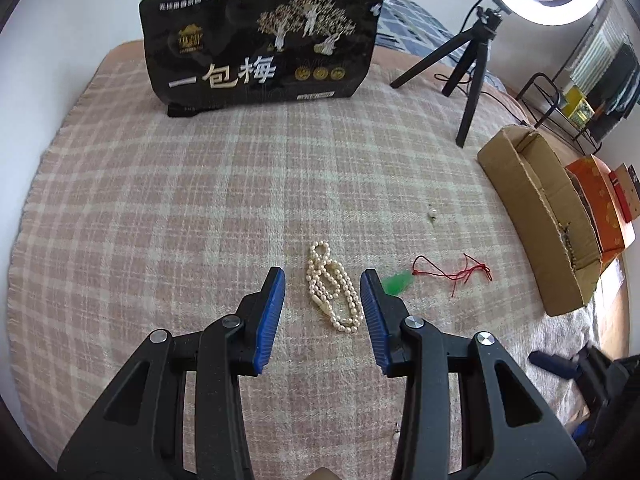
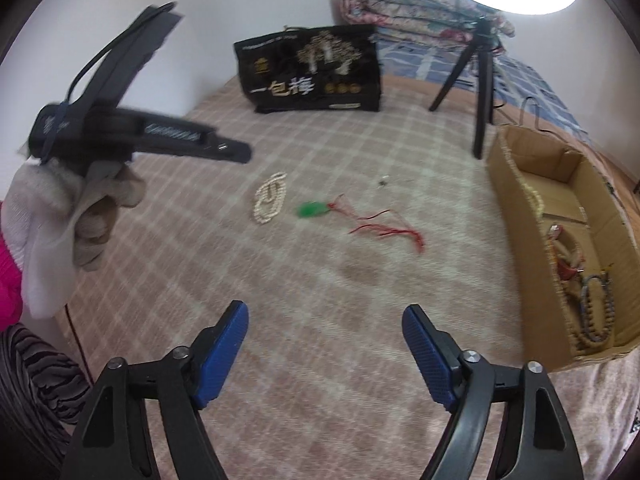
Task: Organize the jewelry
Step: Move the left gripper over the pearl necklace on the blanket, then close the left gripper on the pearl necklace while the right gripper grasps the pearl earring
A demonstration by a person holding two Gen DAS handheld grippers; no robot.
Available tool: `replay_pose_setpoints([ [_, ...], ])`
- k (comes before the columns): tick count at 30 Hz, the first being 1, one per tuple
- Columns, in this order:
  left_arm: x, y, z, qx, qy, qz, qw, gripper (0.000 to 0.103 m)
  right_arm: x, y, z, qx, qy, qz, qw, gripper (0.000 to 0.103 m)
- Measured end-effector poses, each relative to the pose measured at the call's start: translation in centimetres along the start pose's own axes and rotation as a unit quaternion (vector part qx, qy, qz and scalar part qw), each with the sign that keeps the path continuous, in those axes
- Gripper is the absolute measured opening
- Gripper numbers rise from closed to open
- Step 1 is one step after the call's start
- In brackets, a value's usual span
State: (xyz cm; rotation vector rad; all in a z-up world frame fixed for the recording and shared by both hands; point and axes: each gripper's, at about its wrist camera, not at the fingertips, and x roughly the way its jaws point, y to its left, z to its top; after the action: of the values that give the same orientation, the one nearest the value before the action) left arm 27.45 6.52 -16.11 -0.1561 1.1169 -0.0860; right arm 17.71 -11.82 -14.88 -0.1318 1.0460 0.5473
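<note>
A white pearl necklace (image 1: 330, 286) lies coiled on the checked pink blanket, between the open blue pads of my left gripper (image 1: 323, 280), which hovers just above it. A green pendant on a red cord (image 1: 396, 282) lies just right of the right pad. A small earring (image 1: 432, 213) lies farther back. In the right wrist view my right gripper (image 2: 326, 314) is open and empty, low over the blanket, with the pearls (image 2: 270, 198), the pendant (image 2: 314, 209) and the left gripper (image 2: 140, 132) ahead. The cardboard box (image 2: 516, 232) at right holds several bead strings.
A black printed bag (image 1: 260, 44) stands at the back of the bed. A ring light on a black tripod (image 1: 472, 64) stands back right. Folded quilts (image 2: 420, 4) lie behind. An orange box (image 1: 600, 204) sits beyond the cardboard box (image 1: 528, 216).
</note>
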Motion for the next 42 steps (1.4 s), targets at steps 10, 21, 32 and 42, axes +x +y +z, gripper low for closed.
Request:
replay_pose_setpoints([
  [10, 2.7, 0.6, -0.1, -0.045, 0.038, -0.017, 0.9981, 0.039, 2.5, 2.4, -1.1, -0.018, 0.033, 0.024, 0.999, 0.070],
  [21, 5.3, 0.6, 0.1, -0.079, 0.065, -0.014, 0.9946, 0.039, 2.9, 2.8, -1.6, -0.020, 0.040, 0.026, 0.999, 0.069],
  [32, 7.0, -2.0, 0.4, -0.009, 0.065, 0.032, 0.9973, 0.028, 4.1, 3.6, -1.8, -0.042, 0.052, 0.021, 0.998, 0.057],
  [42, 6.9, -0.6, 0.5, -0.009, 0.061, 0.030, 0.9977, 0.010, 5.4, 5.3, -1.9, -0.074, 0.061, 0.021, 0.995, 0.043],
])
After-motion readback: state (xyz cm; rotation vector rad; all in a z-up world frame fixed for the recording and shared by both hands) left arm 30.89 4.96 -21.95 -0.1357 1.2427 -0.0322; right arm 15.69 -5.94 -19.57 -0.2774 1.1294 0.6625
